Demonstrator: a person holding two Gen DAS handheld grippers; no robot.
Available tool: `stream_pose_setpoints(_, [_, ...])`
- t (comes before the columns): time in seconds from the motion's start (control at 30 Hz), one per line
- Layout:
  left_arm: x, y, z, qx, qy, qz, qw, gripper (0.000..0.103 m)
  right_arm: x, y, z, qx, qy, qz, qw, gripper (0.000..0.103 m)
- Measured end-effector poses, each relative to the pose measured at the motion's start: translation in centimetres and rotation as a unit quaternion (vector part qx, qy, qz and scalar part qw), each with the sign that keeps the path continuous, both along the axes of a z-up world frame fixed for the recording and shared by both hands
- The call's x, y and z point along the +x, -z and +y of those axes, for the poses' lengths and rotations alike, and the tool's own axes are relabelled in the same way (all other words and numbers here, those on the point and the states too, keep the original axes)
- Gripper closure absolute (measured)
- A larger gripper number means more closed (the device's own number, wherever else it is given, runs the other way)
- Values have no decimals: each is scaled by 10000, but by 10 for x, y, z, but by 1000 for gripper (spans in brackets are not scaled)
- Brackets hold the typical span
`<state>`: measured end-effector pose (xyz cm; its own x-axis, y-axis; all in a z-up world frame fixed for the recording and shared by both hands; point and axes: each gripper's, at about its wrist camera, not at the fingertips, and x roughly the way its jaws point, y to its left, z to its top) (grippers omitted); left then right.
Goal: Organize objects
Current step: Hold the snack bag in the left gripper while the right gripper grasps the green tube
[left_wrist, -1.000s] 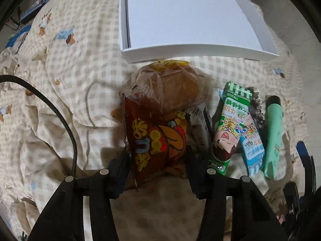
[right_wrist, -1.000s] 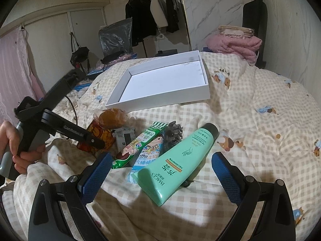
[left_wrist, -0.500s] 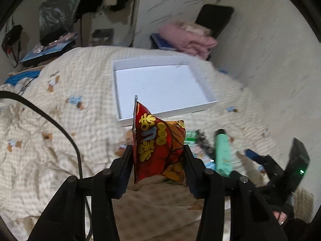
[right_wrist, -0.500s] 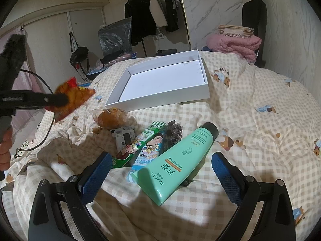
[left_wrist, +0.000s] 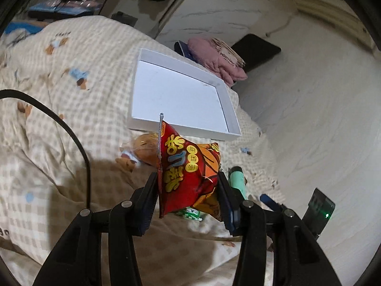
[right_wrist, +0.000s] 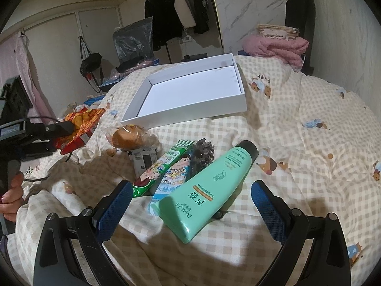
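Left wrist view: my left gripper (left_wrist: 188, 190) has its jaws partway closed on a red snack bag (left_wrist: 188, 174), pads pressing both sides, the bag lifted clear of the checked quilt (left_wrist: 71, 76) and standing on edge with its crimped seam pointing up. Beyond it lies the white shallow box (left_wrist: 181, 128), its floor bare. Just below the box's near wall sits a wrapped bun (left_wrist: 142, 147). A mint-green tube (left_wrist: 237, 178) peeks out beside my right-hand pad.

From the right wrist view, my right gripper (right_wrist: 190, 205) has its jaws spread wide and grips nothing. The mint-green tube (right_wrist: 209, 188) lies on the quilt between my blue pads (right_wrist: 266, 209), touching neither. Left of the tube lie a green carton (right_wrist: 162, 166) and a blue packet (right_wrist: 169, 186), side by side, with a dark hair claw (right_wrist: 202, 152) behind them. The left gripper (right_wrist: 69, 128) holds the snack bag (right_wrist: 81, 126) at the far left, a hand (right_wrist: 10, 195) gripping its handle.
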<state>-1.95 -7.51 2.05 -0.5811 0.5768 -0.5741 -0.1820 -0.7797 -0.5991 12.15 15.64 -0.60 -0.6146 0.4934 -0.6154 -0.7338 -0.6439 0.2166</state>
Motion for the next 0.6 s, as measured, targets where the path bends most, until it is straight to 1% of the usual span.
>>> stream_pose_setpoints(0.03, [1,2,-2,-94,-103,42,9999,52,0,0,0,-12,18,7,10000,3])
stream_pose_setpoints(0.1, [2,5,-2,-178,-134,23,9997,52,0,0,1,-44,40,15,10000,3])
stream_pose_setpoints(0.17, [1,7,1,-194,-90,2,9998,52,0,1,3,-89,65,12,9999,3])
stream_pose_setpoints(0.23, [3,6,7,-314,-40,42,9995,52,0,2,4,-134,85,6,9999,3])
stream_pose_setpoints(0.33, [5,4,11,-395,32,118,9991,52,1,2,4,-154,109,33,9998,3])
stream_pose_setpoints(0.4, [4,6,12,-479,25,88,9988,52,1,2,4,-169,105,51,9998,3])
stream_pose_setpoints(0.6, [6,5,12,-482,30,131,9987,52,3,1,6,-222,110,149,9996,3])
